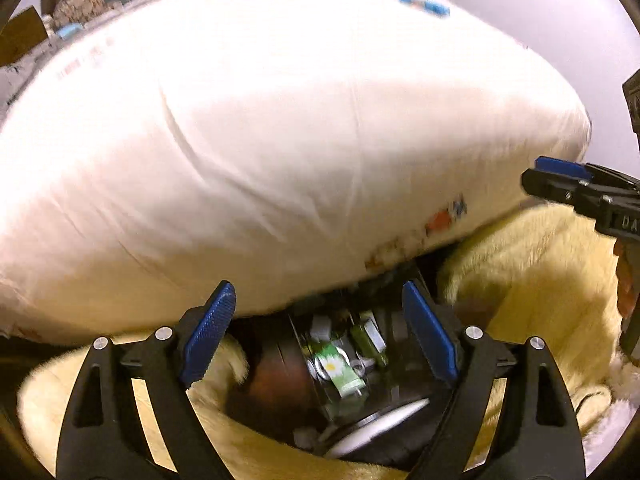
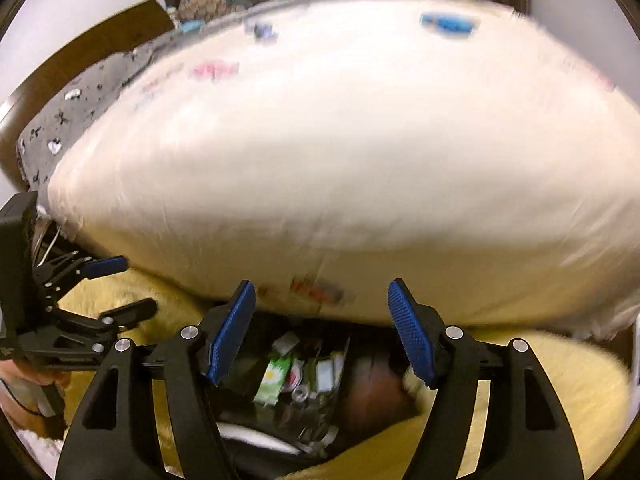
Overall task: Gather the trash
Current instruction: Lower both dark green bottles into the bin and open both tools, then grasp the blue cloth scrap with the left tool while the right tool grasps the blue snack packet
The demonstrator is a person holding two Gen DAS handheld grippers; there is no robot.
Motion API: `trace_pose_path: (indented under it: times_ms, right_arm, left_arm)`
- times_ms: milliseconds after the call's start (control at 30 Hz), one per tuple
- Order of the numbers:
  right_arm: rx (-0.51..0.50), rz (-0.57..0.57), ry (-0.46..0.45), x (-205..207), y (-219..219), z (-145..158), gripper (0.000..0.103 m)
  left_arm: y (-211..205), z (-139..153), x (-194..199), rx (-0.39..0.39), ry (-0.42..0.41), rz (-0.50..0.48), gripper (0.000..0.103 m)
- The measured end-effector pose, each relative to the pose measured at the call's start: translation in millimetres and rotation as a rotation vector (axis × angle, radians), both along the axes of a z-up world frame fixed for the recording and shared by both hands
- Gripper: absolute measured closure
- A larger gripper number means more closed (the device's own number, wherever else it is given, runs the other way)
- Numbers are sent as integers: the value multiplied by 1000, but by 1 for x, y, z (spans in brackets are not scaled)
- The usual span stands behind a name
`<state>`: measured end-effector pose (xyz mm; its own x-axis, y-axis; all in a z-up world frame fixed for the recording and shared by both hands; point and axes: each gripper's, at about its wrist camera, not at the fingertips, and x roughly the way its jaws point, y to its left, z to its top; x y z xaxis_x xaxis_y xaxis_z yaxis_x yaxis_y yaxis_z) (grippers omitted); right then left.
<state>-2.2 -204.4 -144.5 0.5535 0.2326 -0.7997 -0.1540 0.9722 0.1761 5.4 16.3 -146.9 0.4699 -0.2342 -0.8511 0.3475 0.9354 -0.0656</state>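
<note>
A dark trash bin [image 1: 360, 408] sits low between yellow fleece folds, holding wrappers and a green daisy-print packet [image 1: 340, 372]. It also shows in the right wrist view [image 2: 304, 396], with the packet [image 2: 276, 376]. A big white pillow [image 1: 280, 152] hangs over the bin, also in the right wrist view [image 2: 352, 160]. My left gripper [image 1: 320, 340] is open and empty above the bin; it also shows at the left of the right wrist view [image 2: 120, 284]. My right gripper [image 2: 324, 332] is open and empty above the bin; in the left wrist view [image 1: 556, 180] it looks nearly closed.
Yellow fleece blanket [image 1: 532, 288] surrounds the bin, also in the right wrist view [image 2: 560, 380]. A grey patterned cloth [image 2: 80, 108] and a brown wooden board [image 2: 92, 52] lie behind the pillow on the left. A pale wall [image 1: 540, 20] is at the far right.
</note>
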Motion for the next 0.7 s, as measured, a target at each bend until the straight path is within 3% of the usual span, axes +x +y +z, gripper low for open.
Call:
trace_pose_path:
  times_ms: [200,400,533,700]
  right_arm:
    - [-81,-107,-176,34,-37,58,25]
    - [-116,-193,-246,102,-65,92,25]
    - [-135,-210,-252,152,-79,96,25]
    - [-164,-239,-237,203,-91,84,25]
  left_arm:
    - [7,42,40,14,-126,45,20]
    - [3,75,106,8,-205,92,19]
    - [-7,93,156,3,-271,133,13]
    - [-26,99,215,-2,-280,163,12]
